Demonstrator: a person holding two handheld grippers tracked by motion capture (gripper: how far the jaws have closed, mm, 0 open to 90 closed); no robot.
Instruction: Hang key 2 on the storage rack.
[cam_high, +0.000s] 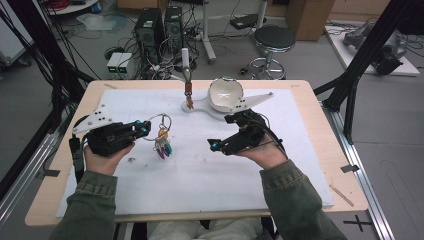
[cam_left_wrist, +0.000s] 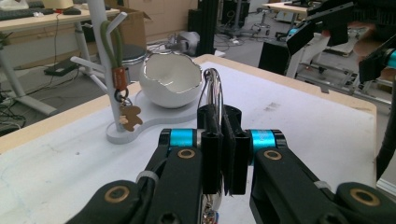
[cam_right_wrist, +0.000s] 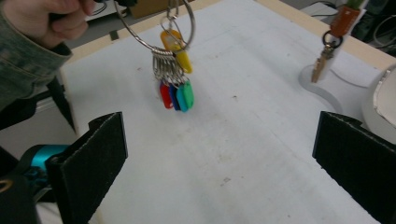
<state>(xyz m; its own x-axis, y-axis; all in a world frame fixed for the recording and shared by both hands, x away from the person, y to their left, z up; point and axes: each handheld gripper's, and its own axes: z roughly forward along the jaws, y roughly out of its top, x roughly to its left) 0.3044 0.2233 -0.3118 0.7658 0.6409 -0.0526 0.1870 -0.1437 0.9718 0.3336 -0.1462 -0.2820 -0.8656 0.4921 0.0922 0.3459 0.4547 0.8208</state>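
With the left tongs (cam_high: 145, 128) pinching only the rim of the key ring (cam_high: 161, 124) above the bench (cam_high: 210, 170) and the right tongs (cam_high: 218, 145) spread nearby, the swinging tags (cam_right_wrist: 176, 95) could, seemingly, twist it loose.

Key ring with coloured tags, hanging clear of the white table cover

The key ring (cam_high: 163, 121) is a large loop of thin silver wire, upright, pinched at its edge between the shut jaws of the left gripper (cam_high: 144, 129). Below the loop, on smaller rings, hangs a bunch of plastic tags (cam_right_wrist: 176, 94): yellow ones on top, then red, blue and green ones side by side. The bunch dangles straight down over the left half of the cover; whether its tips touch the surface cannot be told.
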